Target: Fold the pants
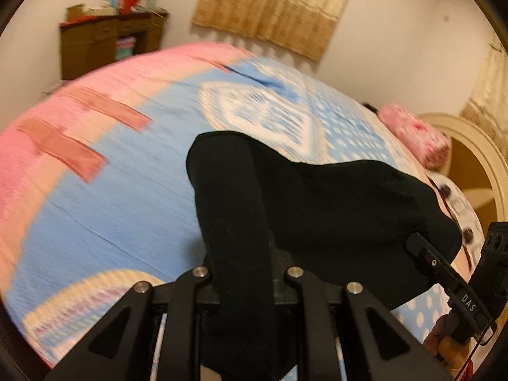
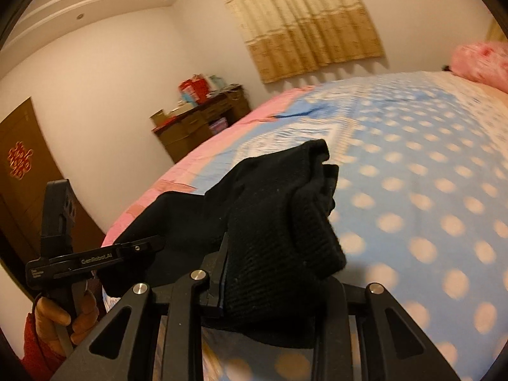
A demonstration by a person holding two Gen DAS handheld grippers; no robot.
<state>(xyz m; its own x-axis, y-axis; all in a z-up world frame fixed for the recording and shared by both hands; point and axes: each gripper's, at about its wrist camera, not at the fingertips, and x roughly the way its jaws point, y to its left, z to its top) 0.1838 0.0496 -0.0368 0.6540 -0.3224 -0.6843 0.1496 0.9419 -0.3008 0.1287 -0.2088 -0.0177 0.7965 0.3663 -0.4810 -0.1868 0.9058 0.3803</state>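
Lifting soft, limp pants [image 1: 317,209]: left gripper [image 1: 244,273] clenched on cloth, right gripper [image 2: 273,270] likewise at three o'clock; edge grips best.

One black pants [image 1: 317,209], two claws [image 1: 246,273], perhaps one pillow [image 1: 419,139].

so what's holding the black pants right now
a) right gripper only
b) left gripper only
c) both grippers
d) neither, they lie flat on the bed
c: the pants run into the left gripper in its own view, and a bunched end sits clamped in the right gripper in the other view.
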